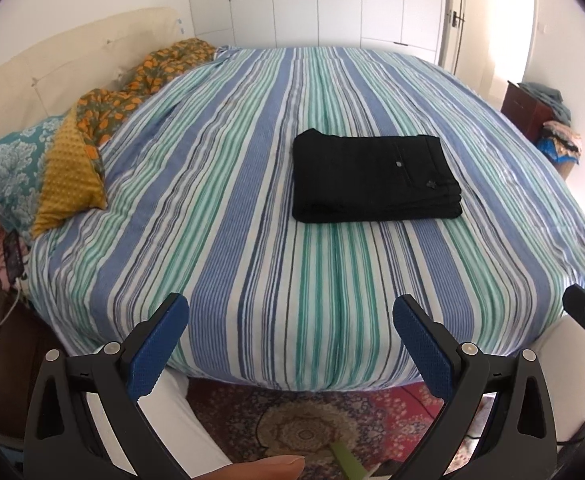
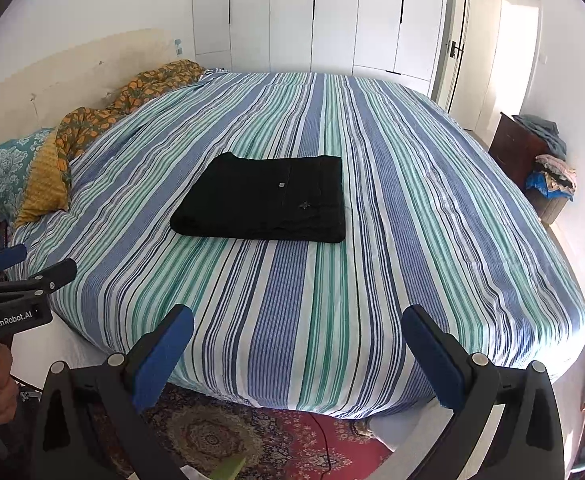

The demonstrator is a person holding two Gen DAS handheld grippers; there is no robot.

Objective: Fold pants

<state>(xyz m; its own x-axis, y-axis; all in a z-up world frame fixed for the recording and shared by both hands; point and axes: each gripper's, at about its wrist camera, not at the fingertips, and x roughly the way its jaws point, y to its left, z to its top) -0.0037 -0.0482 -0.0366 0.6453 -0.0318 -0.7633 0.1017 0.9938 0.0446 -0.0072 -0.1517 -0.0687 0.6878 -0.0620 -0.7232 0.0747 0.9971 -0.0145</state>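
Black pants (image 1: 376,176) lie folded into a neat rectangle on the striped bedspread (image 1: 252,208), a small button facing up. The same black pants (image 2: 264,202) show in the right wrist view near the bed's middle. My left gripper (image 1: 290,308) hangs open over the bed's near edge, well short of the pants, with nothing between its blue pads (image 1: 160,344). My right gripper (image 2: 298,320) is likewise open and empty, also back from the pants. The left gripper's body (image 2: 12,300), held in a hand, shows at the left edge of the right wrist view.
Pillows and a patterned blanket (image 1: 124,92) line the headboard side at the left. White wardrobes (image 2: 312,16) stand behind the bed. A dark cabinet with piled clothes (image 2: 544,160) sits at the right by the doorway. A red patterned rug (image 2: 260,440) covers the floor below me.
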